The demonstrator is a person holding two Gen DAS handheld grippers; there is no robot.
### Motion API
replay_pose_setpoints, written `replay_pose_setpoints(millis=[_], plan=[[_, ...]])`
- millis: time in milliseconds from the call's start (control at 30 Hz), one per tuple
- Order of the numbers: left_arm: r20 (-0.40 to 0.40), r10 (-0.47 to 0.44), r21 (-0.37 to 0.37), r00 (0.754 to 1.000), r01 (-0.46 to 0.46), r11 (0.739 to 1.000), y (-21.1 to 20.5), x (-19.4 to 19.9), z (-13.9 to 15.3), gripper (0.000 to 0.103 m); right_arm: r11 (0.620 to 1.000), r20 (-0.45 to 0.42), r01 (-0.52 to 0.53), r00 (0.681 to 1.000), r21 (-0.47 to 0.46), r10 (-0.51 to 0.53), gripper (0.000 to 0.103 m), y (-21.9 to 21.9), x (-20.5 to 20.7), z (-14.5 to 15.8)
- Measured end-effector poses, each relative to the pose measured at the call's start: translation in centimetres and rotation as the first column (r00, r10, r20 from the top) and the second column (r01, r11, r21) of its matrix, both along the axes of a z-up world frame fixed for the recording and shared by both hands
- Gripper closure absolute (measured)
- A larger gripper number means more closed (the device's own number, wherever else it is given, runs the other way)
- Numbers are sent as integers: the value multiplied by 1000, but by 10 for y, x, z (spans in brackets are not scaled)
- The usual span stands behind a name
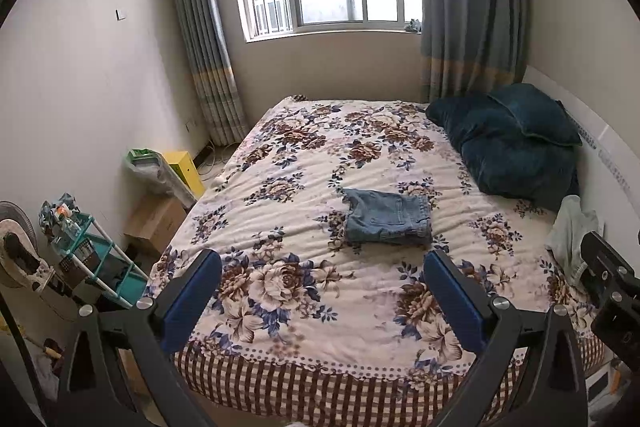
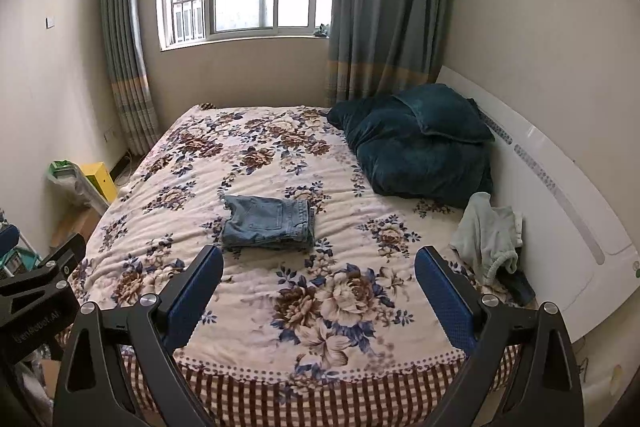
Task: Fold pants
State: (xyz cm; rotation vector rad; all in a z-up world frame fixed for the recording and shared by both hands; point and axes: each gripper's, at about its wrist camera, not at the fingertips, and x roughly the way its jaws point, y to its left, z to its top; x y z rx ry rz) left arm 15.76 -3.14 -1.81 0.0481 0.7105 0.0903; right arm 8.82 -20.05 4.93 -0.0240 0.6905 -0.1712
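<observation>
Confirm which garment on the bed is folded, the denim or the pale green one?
The denim pants: a flat, squared stack mid-bed. The pale green garment lies crumpled near the headboard. Both claws are open and empty.

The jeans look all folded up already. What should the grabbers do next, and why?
Probably just stay back and finish. The jeans lie in a neat folded stack on the bed, and both the left gripper and right gripper are open, empty and apart from them, so nothing seems left to fold.
</observation>
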Motion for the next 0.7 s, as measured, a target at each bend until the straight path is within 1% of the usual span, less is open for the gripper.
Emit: replay_pose_setpoints(millis=[200, 700], plan=[[9, 5, 4, 1000, -5, 1000, 3, 2, 1, 0, 1000, 0, -12, 1000, 5, 12, 4, 2, 3, -1], [-3, -4, 2, 1000, 4, 1000, 2, 2, -2, 0, 999, -24, -24, 999, 25, 24, 4, 2, 11, -6]])
